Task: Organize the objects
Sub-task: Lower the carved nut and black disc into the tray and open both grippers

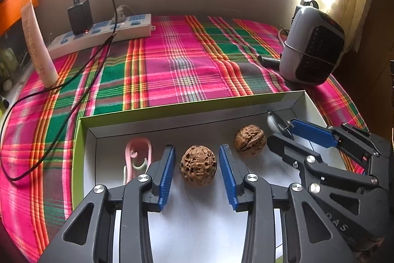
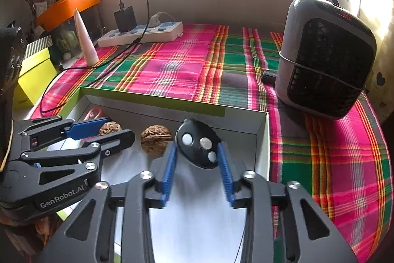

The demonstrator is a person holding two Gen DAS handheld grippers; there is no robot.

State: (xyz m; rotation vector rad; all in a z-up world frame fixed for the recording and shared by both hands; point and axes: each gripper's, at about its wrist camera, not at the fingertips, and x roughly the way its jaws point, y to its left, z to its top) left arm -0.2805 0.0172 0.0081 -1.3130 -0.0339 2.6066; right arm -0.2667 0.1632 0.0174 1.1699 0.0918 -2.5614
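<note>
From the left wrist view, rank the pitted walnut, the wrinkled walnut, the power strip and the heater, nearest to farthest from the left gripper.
1. Pitted walnut: between the left gripper fingers, in the box.
2. Wrinkled walnut: just right, in the box.
3. Heater: far right on the cloth.
4. Power strip: far left, by the wall. Last two are close to call.

My bench wore a plaid cloth [image 1: 187, 61]. Directly on it I saw a power strip [image 1: 103, 35] at the far left, a tube [image 1: 37, 46] standing upright, a heater [image 2: 325, 58] at right, and a shallow box [image 1: 172, 107] nearest me.
</note>
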